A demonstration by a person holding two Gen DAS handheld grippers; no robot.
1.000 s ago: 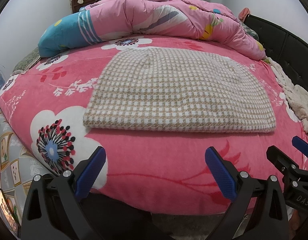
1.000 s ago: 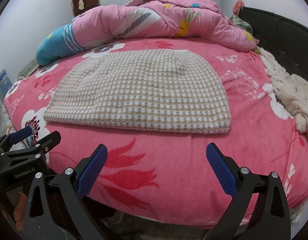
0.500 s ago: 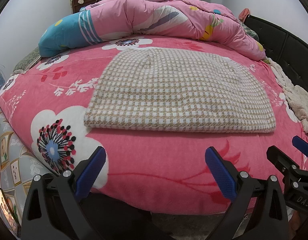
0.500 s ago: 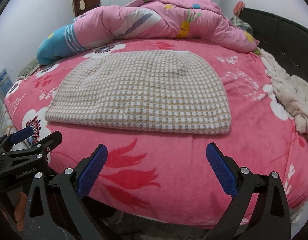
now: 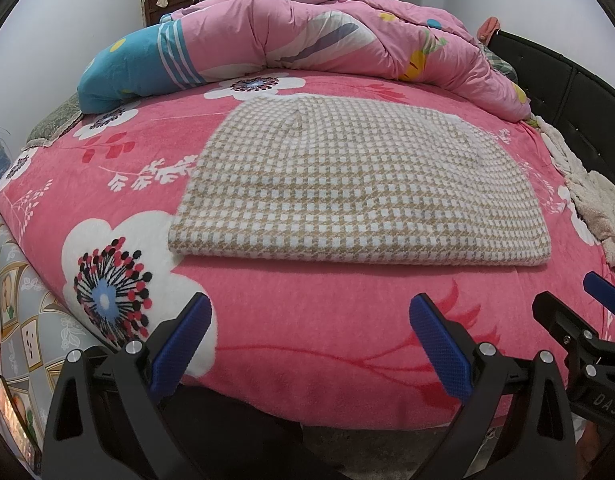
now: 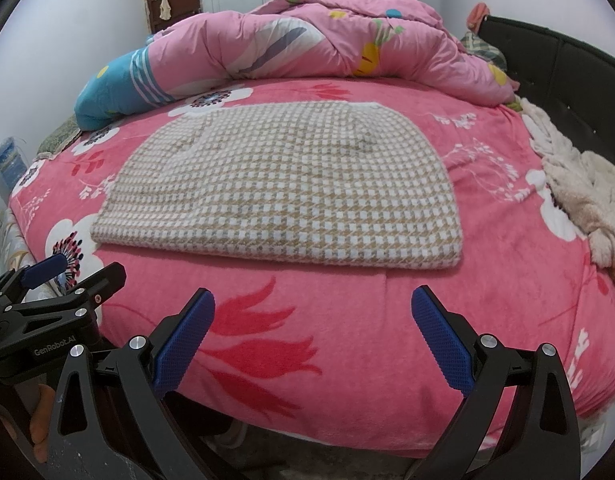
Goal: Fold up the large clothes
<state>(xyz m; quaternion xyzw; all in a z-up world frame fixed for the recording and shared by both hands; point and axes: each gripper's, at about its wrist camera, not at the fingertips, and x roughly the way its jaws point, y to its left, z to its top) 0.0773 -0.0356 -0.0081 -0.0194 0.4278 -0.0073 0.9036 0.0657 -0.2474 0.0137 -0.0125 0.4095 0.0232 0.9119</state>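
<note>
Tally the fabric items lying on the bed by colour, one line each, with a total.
Beige-and-white houndstooth folded knit garment: 1
Pink quilted comforter with a blue striped end, bunched at the far side: 1
Cream fluffy fleece blanket, by the black headboard: 1
Pink floral plush bedspread under them all: 1
Total: 4

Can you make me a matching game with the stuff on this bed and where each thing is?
Things:
1. checked garment
2. pink quilt
3. cream fuzzy blanket
4. left gripper

Places or states:
A. heaped at the bed's far end
B. open, holding nothing
C. lying flat in the middle
D. bunched by the black headboard

Pairs: 1-C, 2-A, 3-D, 4-B
</note>
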